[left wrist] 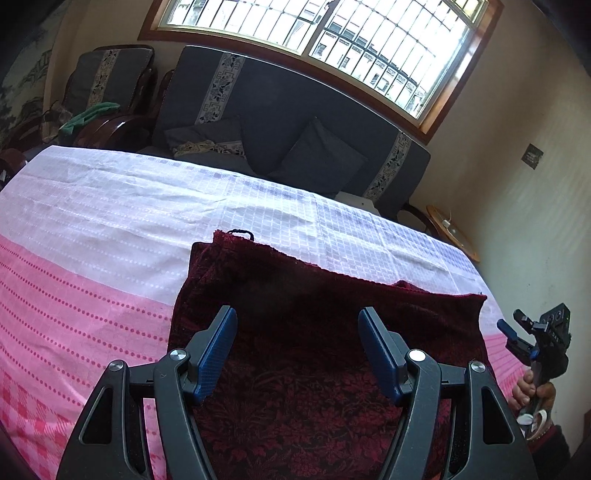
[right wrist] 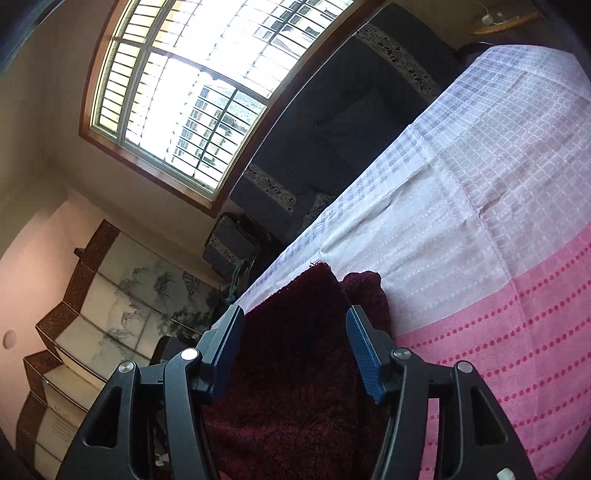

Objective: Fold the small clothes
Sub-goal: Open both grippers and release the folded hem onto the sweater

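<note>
Both grippers hover with jaws spread over a folded dark red garment on the table.

Nearest, the left gripper stands wide apart above the patterned maroon garment, pinching nothing; the right gripper, at the garment's right edge, is likewise spread, with cloth between its jaws but not pressed. The garment lies doubled on the pink-and-white tablecloth, likely released to settle flat. Beyond stands a dark sofa beneath a barred window.
</note>
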A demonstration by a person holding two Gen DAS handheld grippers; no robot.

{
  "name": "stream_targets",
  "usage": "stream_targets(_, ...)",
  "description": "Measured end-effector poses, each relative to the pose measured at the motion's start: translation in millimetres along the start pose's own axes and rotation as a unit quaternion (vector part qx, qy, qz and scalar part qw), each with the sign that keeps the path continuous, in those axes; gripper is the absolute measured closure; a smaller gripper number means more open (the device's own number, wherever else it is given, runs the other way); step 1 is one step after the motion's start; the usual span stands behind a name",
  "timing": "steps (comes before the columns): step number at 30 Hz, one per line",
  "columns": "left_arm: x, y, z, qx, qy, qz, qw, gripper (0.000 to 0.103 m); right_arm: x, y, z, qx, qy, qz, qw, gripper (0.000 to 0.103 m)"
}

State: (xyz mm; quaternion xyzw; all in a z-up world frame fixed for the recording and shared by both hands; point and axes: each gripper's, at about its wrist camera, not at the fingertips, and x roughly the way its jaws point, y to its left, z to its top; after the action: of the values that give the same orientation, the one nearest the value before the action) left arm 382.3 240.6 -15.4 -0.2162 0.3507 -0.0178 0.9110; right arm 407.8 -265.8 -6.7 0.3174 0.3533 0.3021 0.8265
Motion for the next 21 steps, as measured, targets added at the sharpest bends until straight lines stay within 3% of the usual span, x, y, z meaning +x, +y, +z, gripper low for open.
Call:
stream_targets(2,4,-2,1,0.004,-0.001,0.005,1.0000,0.034,17,24,-3,-0.068,0.033,-0.026,0.997,0.069)
stream_targets(5,9,-3,5,0.000,-0.009,0.008,0.9999,0.034,49,49,-6,-0.125,0.065,-0.038,0.989,0.075)
stream_targets(9,21,-1,14,-0.003,-0.010,0.012,0.9999,0.034,91,71,-3,-0.176,0.092,-0.072,0.978,0.076)
stream_targets(15,53,27,19,-0.026,0.028,0.060,0.9975,0.034,126,44,9,-0.163,0.111,-0.178,0.964,0.078)
stream_targets(19,64,42,7,-0.039,0.030,0.067,0.9966,0.034,136,15,4,-0.151,0.127,-0.218,0.956,0.101)
stream_targets(21,65,37,1,-0.012,0.020,0.081,0.9965,0.034,133,8,3,-0.145,0.112,-0.212,0.960,0.103)
